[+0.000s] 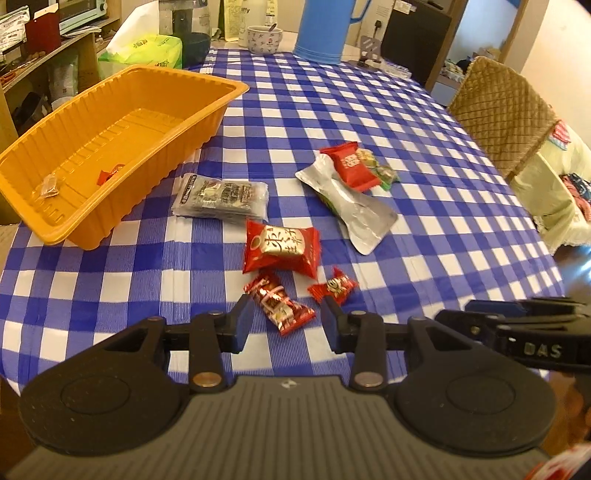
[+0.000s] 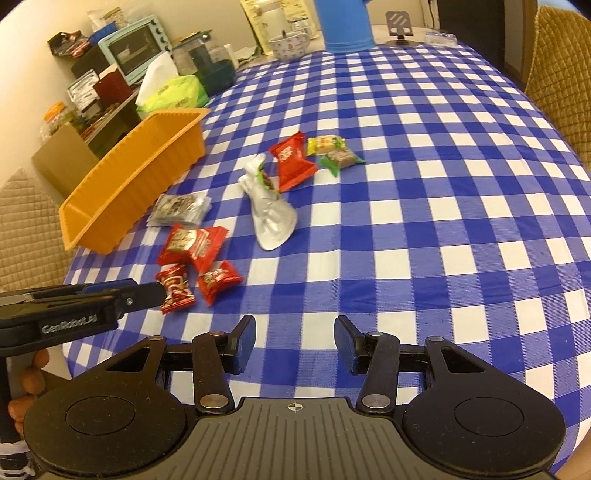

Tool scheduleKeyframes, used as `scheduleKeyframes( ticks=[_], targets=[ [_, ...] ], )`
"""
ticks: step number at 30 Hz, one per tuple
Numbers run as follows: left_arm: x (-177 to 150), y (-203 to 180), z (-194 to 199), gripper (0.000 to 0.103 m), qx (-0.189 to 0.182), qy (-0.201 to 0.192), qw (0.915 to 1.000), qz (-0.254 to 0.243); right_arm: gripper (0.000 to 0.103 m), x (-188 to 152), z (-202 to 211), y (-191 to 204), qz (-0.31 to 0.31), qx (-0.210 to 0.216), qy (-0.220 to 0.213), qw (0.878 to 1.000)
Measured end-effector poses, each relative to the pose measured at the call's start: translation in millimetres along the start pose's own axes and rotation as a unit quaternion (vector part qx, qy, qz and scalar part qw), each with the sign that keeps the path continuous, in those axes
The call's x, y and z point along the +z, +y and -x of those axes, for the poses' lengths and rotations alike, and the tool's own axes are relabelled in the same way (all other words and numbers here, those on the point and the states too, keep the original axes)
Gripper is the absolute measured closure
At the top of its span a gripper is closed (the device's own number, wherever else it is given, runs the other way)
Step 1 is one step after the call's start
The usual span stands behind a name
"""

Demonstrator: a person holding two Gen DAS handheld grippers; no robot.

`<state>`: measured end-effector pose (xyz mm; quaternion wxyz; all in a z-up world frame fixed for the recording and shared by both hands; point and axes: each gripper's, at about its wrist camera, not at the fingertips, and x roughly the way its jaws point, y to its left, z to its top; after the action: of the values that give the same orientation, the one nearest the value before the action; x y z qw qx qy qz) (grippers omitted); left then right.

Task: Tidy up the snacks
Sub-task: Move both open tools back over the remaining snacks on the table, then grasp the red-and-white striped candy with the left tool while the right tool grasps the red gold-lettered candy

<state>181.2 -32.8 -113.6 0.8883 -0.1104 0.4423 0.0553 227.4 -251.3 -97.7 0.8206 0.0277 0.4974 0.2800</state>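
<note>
My left gripper [image 1: 288, 317] hangs low over the checked cloth, open, with a small red foil candy [image 1: 280, 308] lying between its fingers; I see no pad pressing on it. From the right wrist view the left gripper [image 2: 147, 293] reaches that candy [image 2: 175, 291] from the left. My right gripper [image 2: 295, 332] is open and holds nothing, just right of it. Nearby lie another small red candy [image 1: 334, 288], a big red packet [image 1: 282, 249], a grey packet [image 1: 221, 197], a silver pouch [image 1: 347, 199] and a red packet [image 1: 349, 166]. The orange tray [image 1: 236, 88] holds two small sweets.
A blue jug [image 1: 325, 29], a mug [image 1: 264, 38] and a green tissue pack [image 1: 147, 48] stand at the table's far end. A quilted chair [image 1: 506, 110] is on the right. Green and yellow sweets [image 2: 332, 151] lie past the red packet. The table's front edge is close below the grippers.
</note>
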Motion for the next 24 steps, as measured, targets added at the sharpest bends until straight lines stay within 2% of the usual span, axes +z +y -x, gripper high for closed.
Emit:
scheduleKeyframes(
  ticks=[7,12,20,24],
  targets=[
    [5.5,-0.9,-25.2,0.073,0.018,0.014,0.9997,0.002,0.055,4.6,-2.0,-9.8,-0.011,-0.006,0.001,1.000],
    [5.7,-0.4,-36.9,0.082,0.026,0.027,0.9993,-0.004,0.055,7.2,-6.4,-11.7,-0.014,-0.007,0.003,1.000],
    [3.1,0.3,-35.5,0.085,0.027,0.026,0.9988,-0.030,0.055,13.1,-15.7,-6.8,-0.004,0.003,0.004,1.000],
    [0.3,8.0,-29.2,0.085,0.027,0.028,0.9990,-0.024,0.055,17.5,-20.3,-0.5,0.017,0.020,-0.002,1.000]
  ],
)
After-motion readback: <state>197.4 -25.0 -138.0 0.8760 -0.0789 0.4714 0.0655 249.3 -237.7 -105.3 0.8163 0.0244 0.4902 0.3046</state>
